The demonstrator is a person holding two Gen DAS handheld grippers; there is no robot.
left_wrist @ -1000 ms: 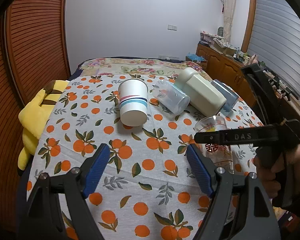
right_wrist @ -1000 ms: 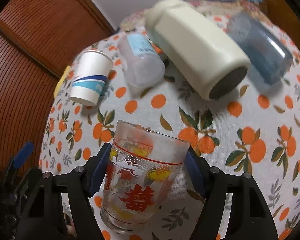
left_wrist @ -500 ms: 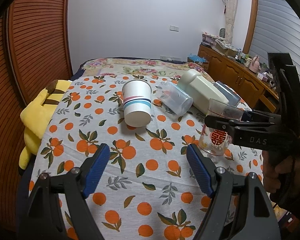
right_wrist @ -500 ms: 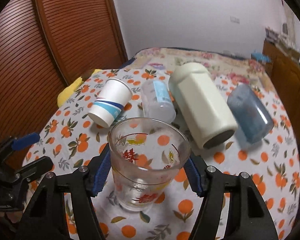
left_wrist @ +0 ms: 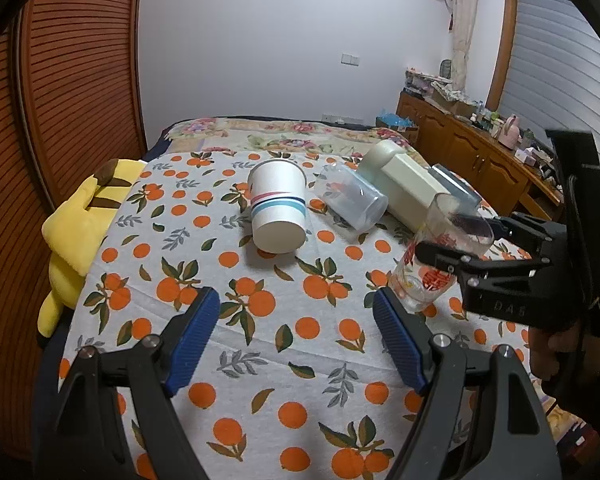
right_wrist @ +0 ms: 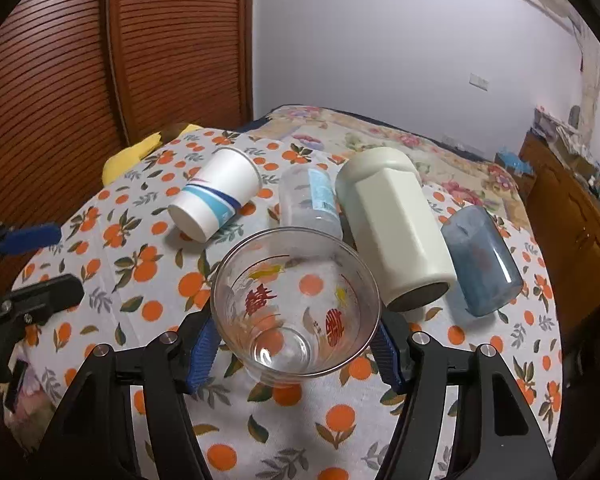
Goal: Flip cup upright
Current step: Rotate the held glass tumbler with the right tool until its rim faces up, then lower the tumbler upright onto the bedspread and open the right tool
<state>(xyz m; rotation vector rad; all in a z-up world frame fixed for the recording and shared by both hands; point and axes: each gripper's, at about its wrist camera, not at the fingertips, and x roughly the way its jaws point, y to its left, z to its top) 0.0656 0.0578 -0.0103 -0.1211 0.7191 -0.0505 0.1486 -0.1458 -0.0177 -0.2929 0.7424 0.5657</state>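
Observation:
My right gripper [right_wrist: 296, 344] is shut on a clear glass cup [right_wrist: 296, 308] with red and yellow print. The cup is mouth up, tilted a little, its base at the tablecloth; whether it touches I cannot tell. In the left wrist view the same cup [left_wrist: 428, 276] stands at the right, held by the right gripper [left_wrist: 452, 248]. My left gripper [left_wrist: 296, 320] is open and empty, above the cloth near the front, left of the glass.
Lying on their sides on the orange-print tablecloth [left_wrist: 260, 340] are a white paper cup [left_wrist: 278, 210], a clear plastic cup [left_wrist: 350, 200], a cream bottle [right_wrist: 396, 228] and a blue tumbler [right_wrist: 480, 260]. A yellow plush [left_wrist: 76, 232] hangs at the left edge.
The right gripper has turned the glass from tilted on its side to nearly upright and lowered it toward the cloth. The left gripper has stayed open in place.

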